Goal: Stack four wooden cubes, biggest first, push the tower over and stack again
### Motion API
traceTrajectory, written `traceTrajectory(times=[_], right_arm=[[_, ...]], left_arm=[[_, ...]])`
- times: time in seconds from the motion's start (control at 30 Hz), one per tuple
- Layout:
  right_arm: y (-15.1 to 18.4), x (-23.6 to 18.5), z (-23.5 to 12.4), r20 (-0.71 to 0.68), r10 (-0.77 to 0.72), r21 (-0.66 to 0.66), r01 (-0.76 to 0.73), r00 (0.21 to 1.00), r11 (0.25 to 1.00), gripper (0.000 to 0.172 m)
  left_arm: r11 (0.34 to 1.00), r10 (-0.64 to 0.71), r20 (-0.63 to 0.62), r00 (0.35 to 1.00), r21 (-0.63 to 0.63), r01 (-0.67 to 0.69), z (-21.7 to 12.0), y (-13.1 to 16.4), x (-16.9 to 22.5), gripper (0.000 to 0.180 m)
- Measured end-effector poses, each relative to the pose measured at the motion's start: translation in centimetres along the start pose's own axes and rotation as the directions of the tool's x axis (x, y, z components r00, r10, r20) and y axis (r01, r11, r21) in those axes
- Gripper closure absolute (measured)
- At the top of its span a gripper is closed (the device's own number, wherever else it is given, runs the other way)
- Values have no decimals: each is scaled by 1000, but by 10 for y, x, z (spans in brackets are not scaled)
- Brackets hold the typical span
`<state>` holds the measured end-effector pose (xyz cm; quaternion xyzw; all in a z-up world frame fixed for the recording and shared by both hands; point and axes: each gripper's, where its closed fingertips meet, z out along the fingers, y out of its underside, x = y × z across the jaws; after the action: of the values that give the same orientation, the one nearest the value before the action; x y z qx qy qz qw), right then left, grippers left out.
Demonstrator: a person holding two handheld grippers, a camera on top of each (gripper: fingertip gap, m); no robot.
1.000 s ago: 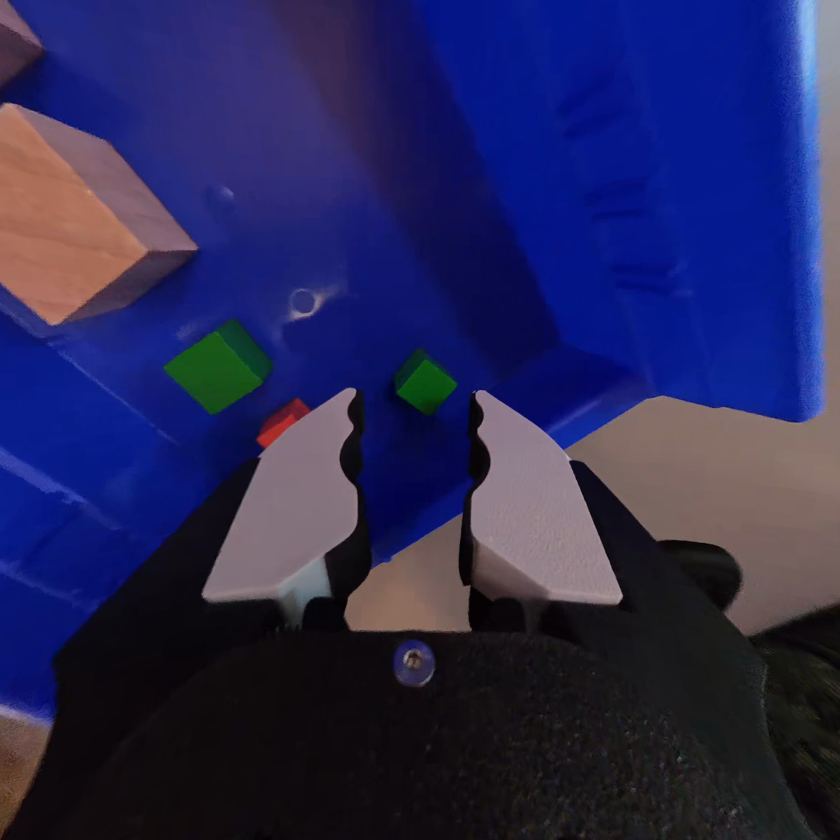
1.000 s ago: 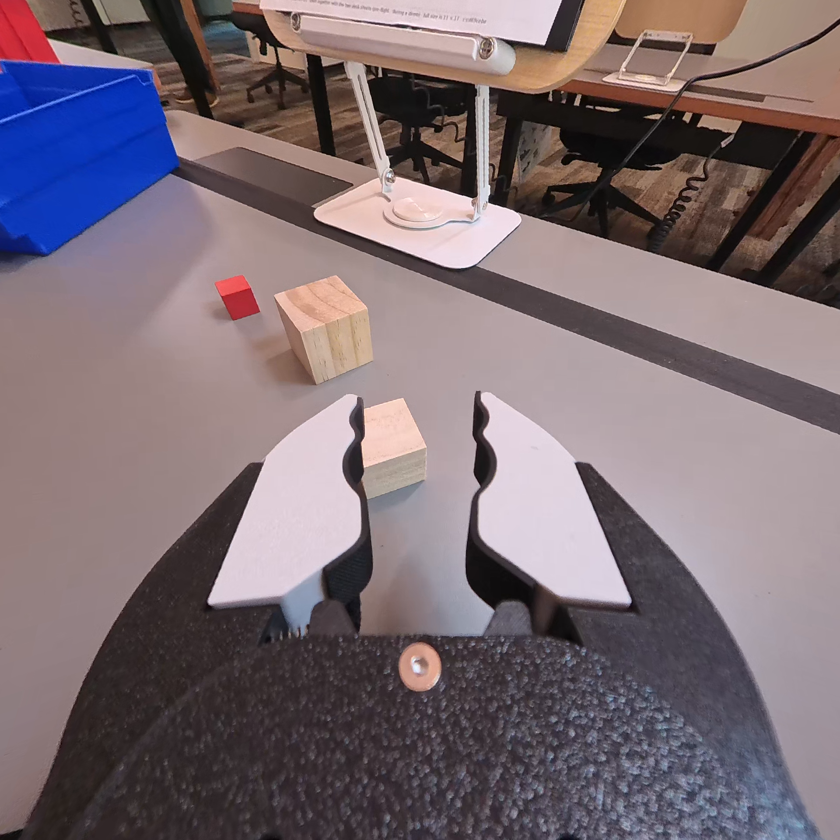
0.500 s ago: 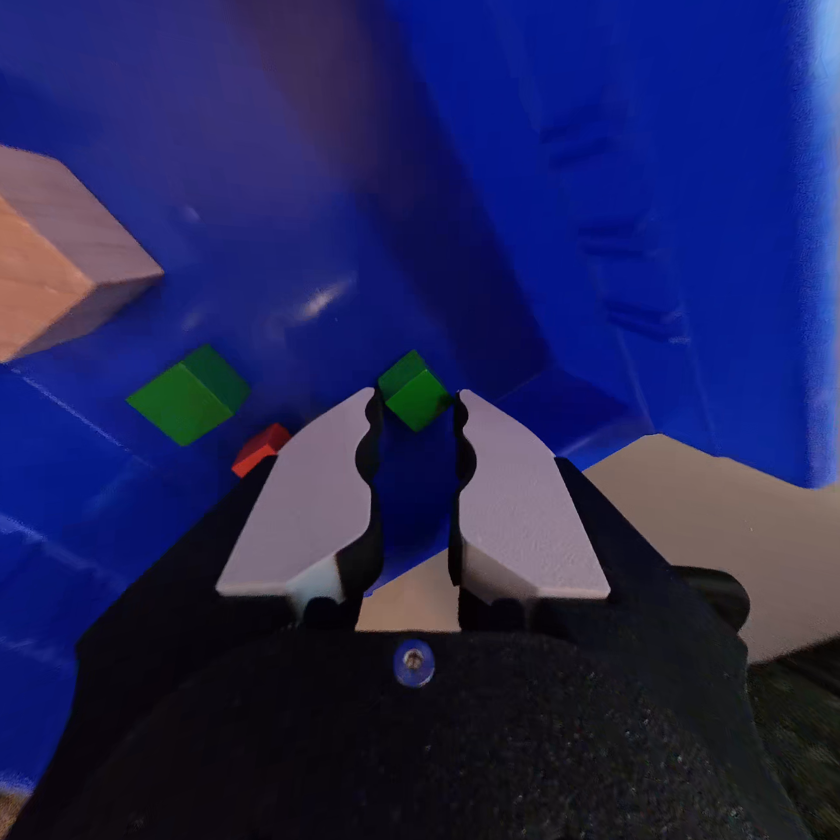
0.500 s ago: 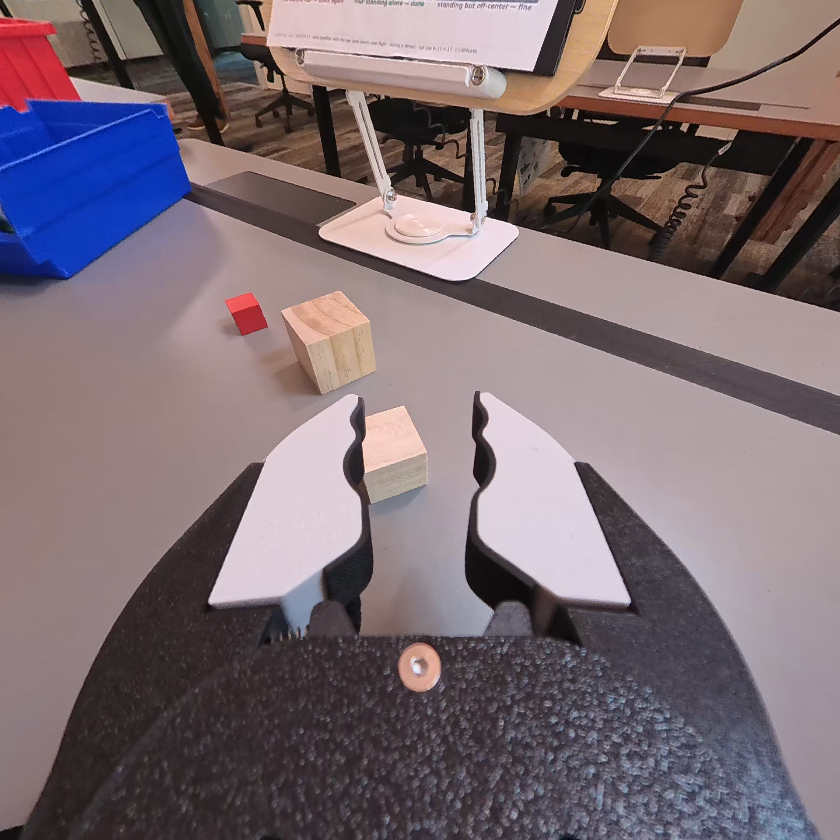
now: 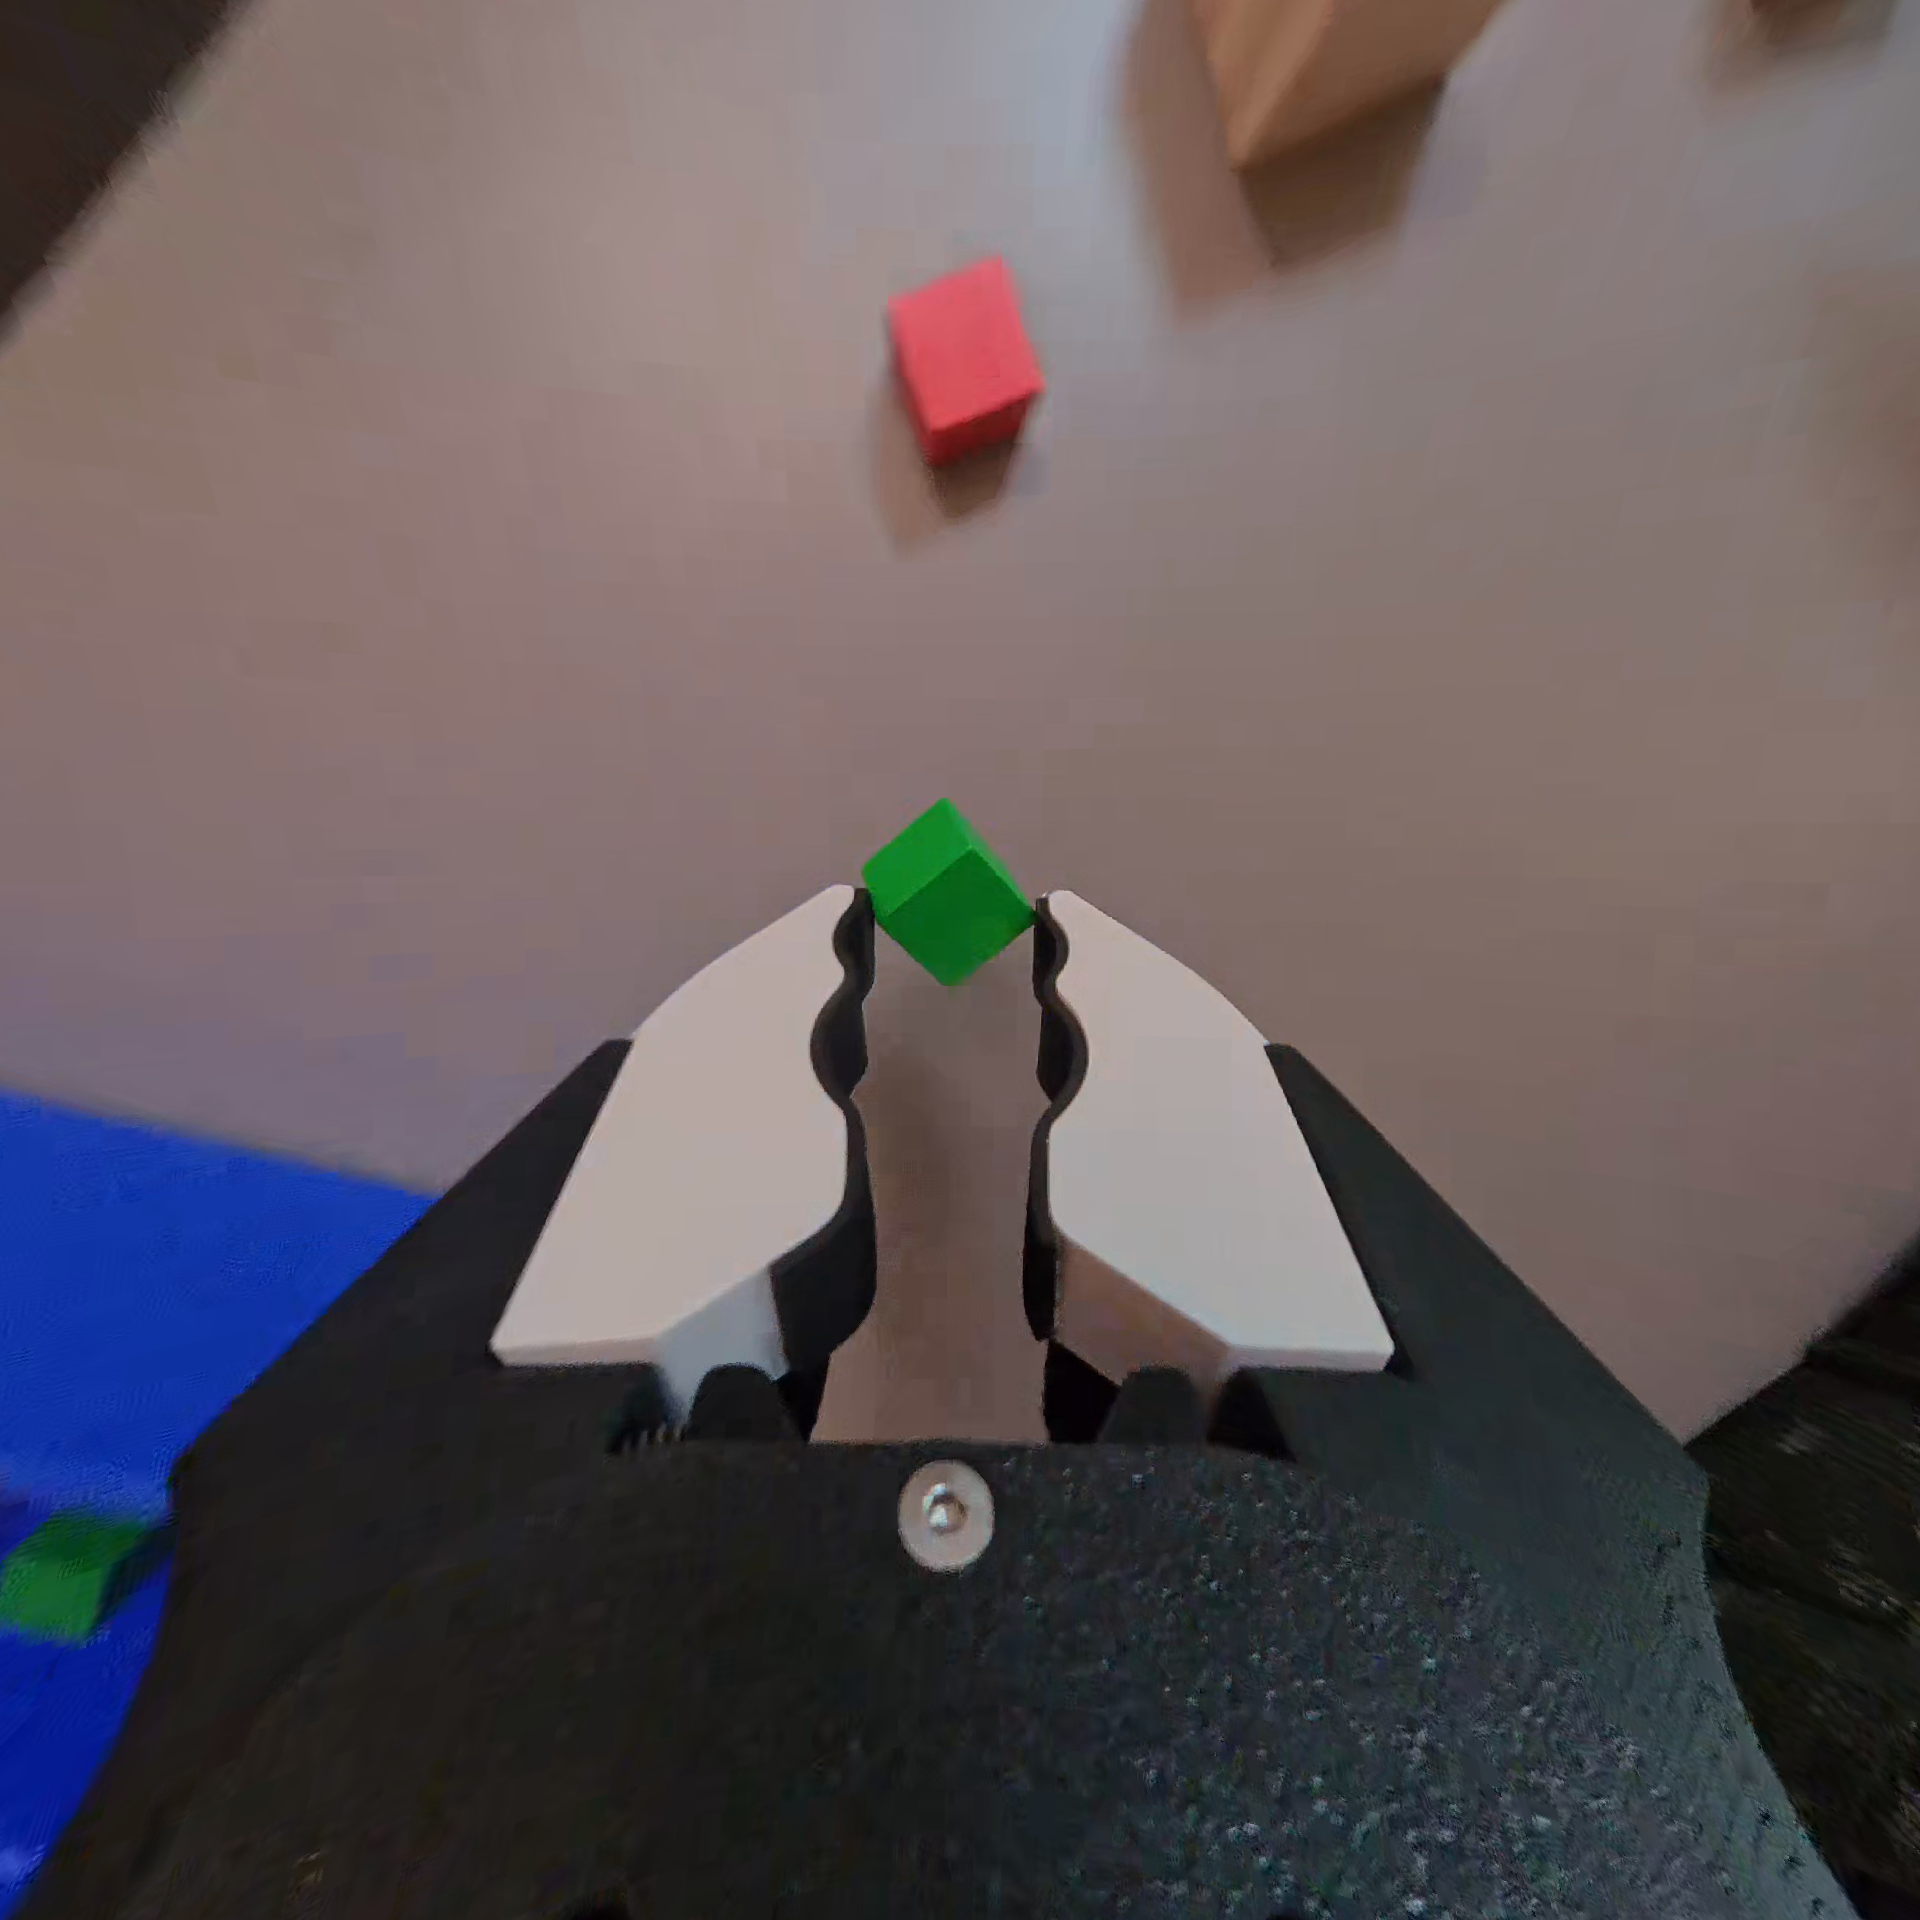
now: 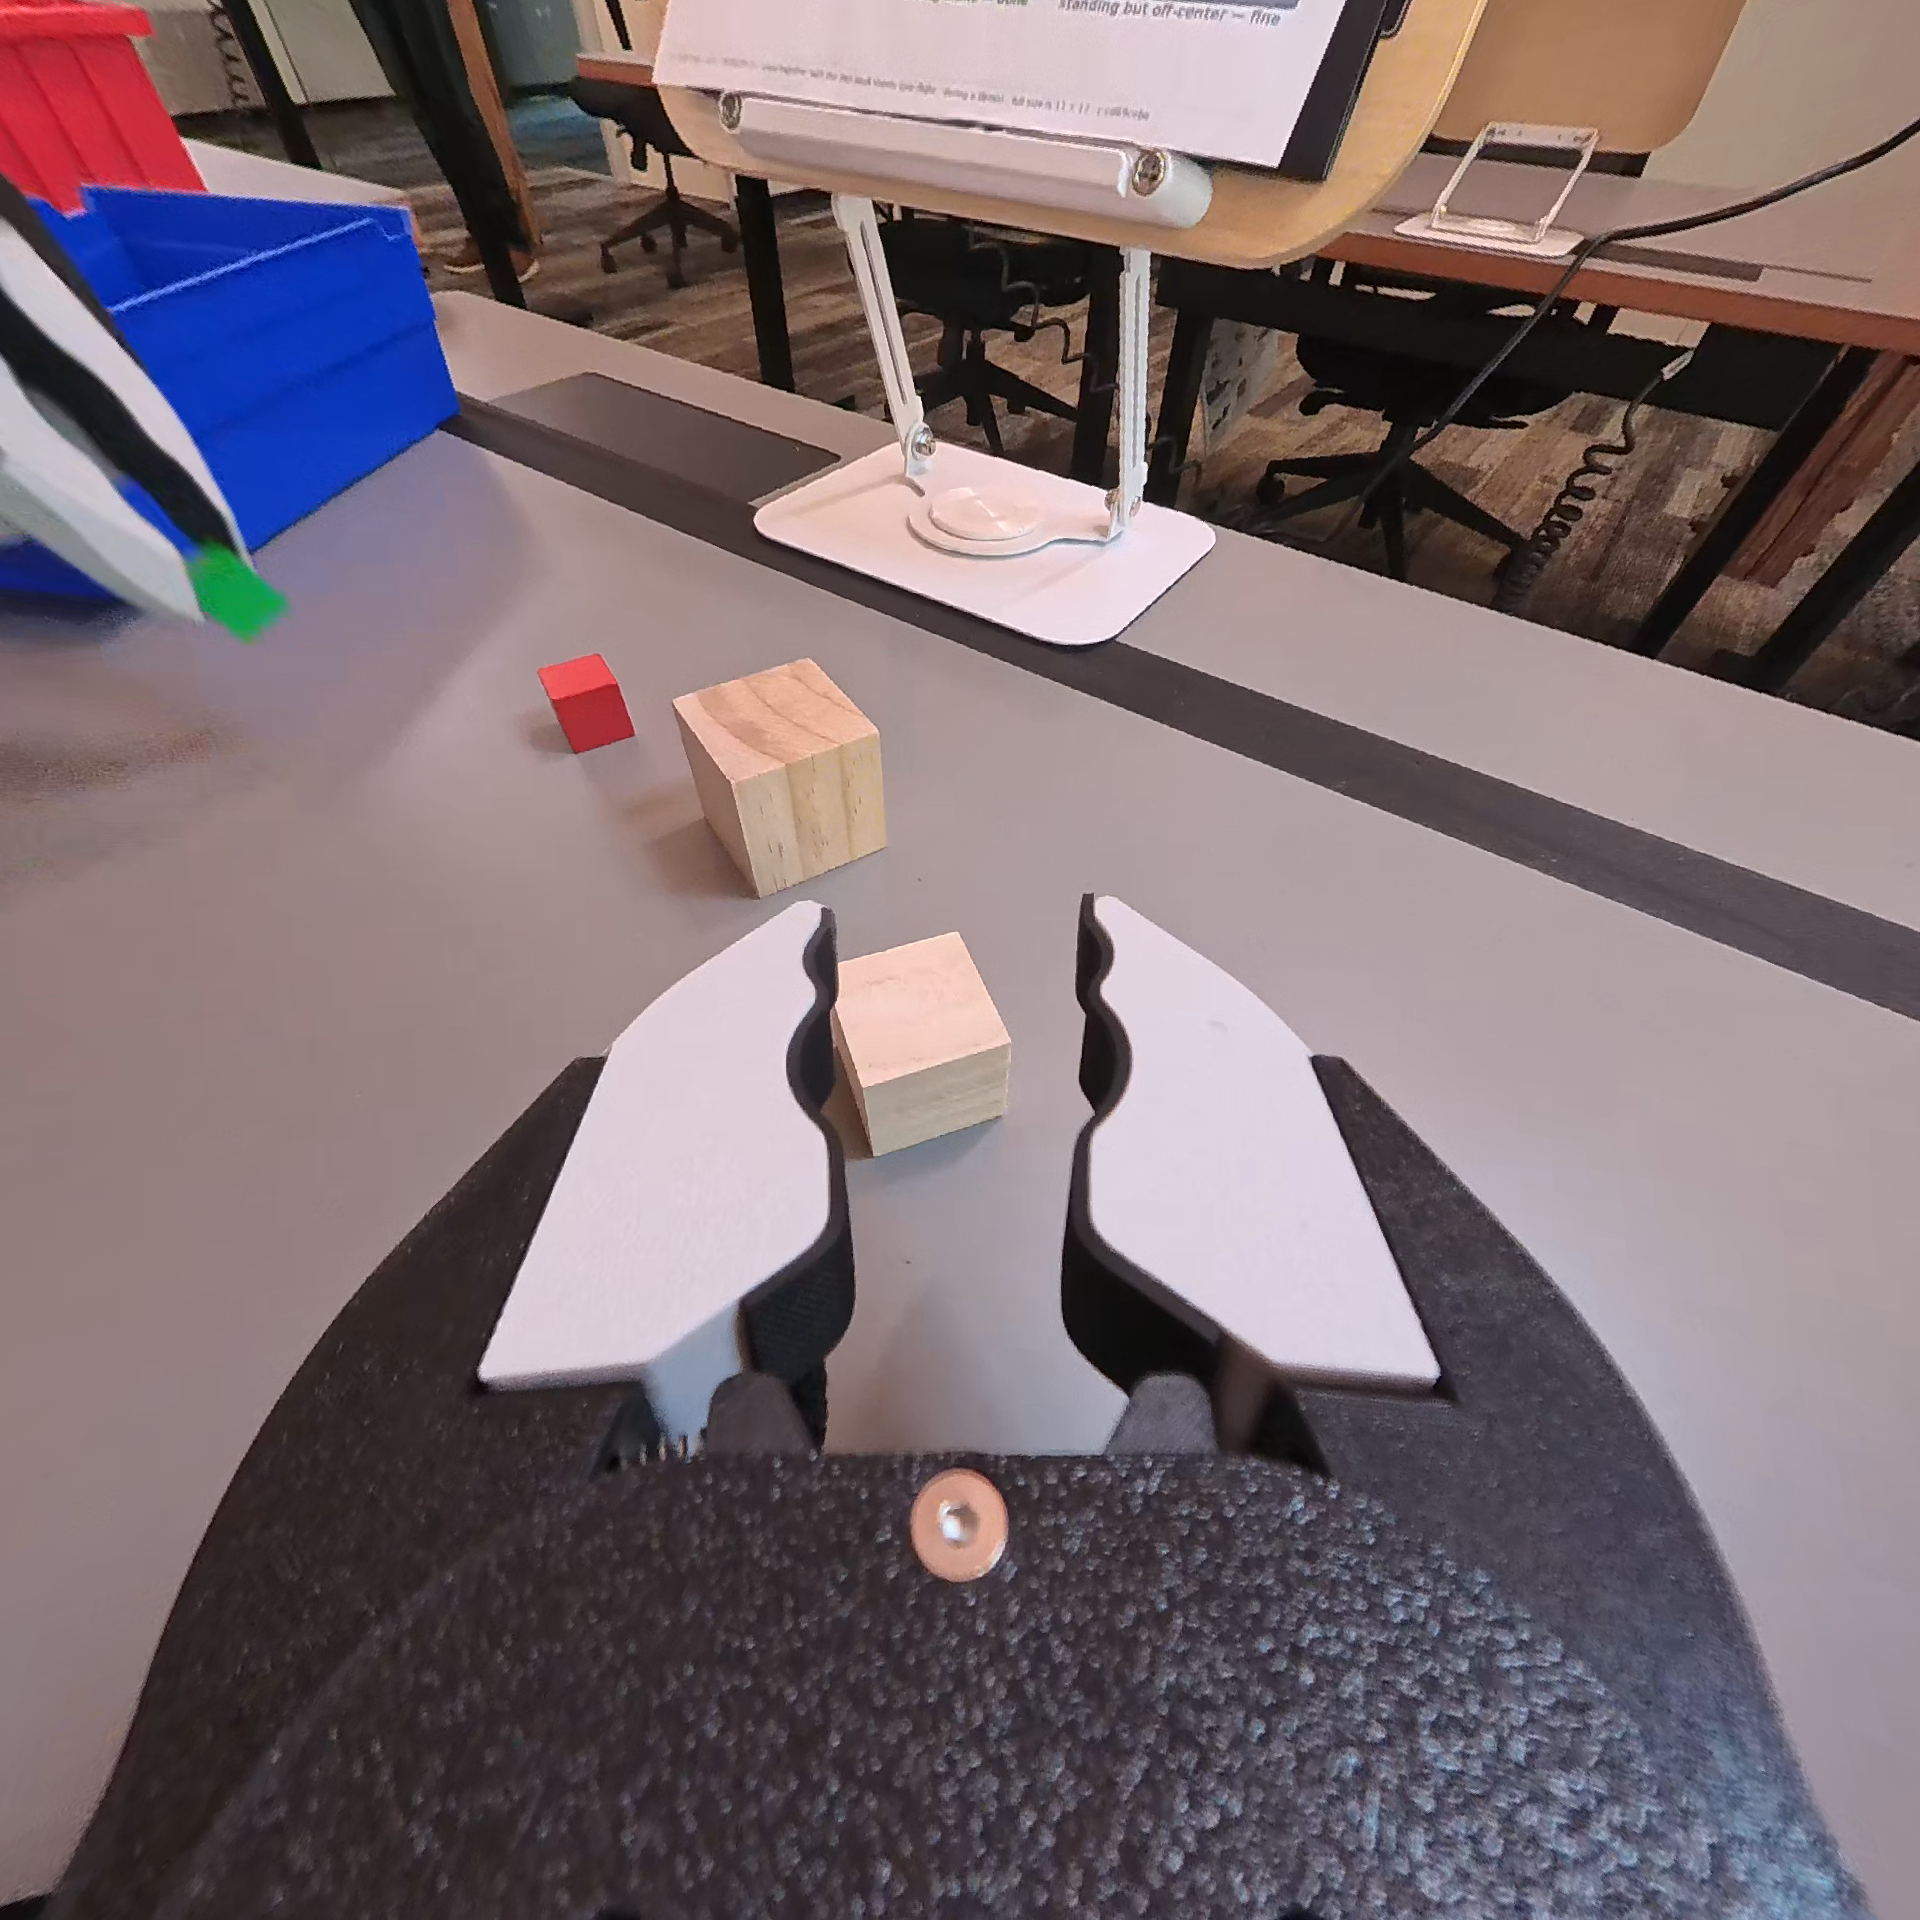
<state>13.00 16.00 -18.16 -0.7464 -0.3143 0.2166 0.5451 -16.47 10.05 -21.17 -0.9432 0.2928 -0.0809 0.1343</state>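
Observation:
My left gripper (image 5: 948, 906) is shut on a small green cube (image 5: 943, 896), pinched at the fingertips and held above the grey table (image 5: 520, 623). It also shows in the right wrist view (image 6: 241, 597), at the far left, in front of the blue bin (image 6: 281, 343). A small red cube (image 5: 964, 358) lies on the table ahead of it. My right gripper (image 6: 954, 914) is open. A small pale wooden cube (image 6: 920, 1039) rests on the table between its fingers, close to the left finger (image 6: 717, 1091), with a gap to the right one.
A larger wooden cube (image 6: 790, 774) stands beside the red cube (image 6: 587, 701). A white stand (image 6: 987, 530) holding a board is behind them, past a dark strip. A red bin (image 6: 73, 94) sits behind the blue one. Another green cube (image 5: 57, 1590) lies in the blue bin (image 5: 156, 1299). Spacing between my two grippers at the tips: around 30 cm.
My left gripper closed on the small green cube inside the blue bin, lifted it out and moved it over the table. My right gripper stayed open around the small wooden cube.

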Motion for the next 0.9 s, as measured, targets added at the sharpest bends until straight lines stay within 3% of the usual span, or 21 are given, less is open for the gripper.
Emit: traceTrajectory(times=[0.03,0.13,0.23,0.3,0.33,0.4,0.47,0.57,0.63,0.7,0.77,0.9], right_arm=[[0,1,-1,-2,0,1,0,1000,1000,127],[0,2,-1,-6,1,0,-1,1000,1000,127],[0,3,-1,-6,2,-1,-2,1000,1000,127],[1,3,-1,-5,0,-3,-1,1000,1000,127],[1,3,-1,-5,-1,-4,1,1000,1000,127],[2,3,-1,-5,-3,-8,3,1000,1000,126],[2,2,0,-4,-3,-9,3,1000,1000,126],[3,1,1,-4,-10,-7,10,1000,1000,125],[3,-1,3,-3,-22,-4,22,1000,1000,125],[3,-4,4,-4,-39,-2,39,999,999,124],[1,-5,5,-20,-63,8,64,998,998,121],[-4,-6,7,-77,-87,46,91,993,995,110]], left_arm=[[999,18,-24,1000,-30,-19,17,-1,9,151],[997,28,-85,996,-74,-34,53,-7,27,151],[996,8,-37,999,-91,-12,73,-11,16,151],[999,-24,-46,999,-46,22,76,-18,10,149],[1000,-15,-26,1000,-1,15,74,-24,5,140],[983,22,8,1000,180,-23,59,-44,-3,122],[886,27,85,996,460,-63,28,-73,-12,103],[528,-62,163,985,843,-106,-51,-94,-17,103],[361,-119,260,958,910,-202,-87,-83,-19,111],[313,-140,325,935,911,-269,-100,-70,-15,115],[310,-154,333,930,910,-275,-100,-59,-8,121],[270,-185,252,950,942,-197,-100,-38,13,148]])
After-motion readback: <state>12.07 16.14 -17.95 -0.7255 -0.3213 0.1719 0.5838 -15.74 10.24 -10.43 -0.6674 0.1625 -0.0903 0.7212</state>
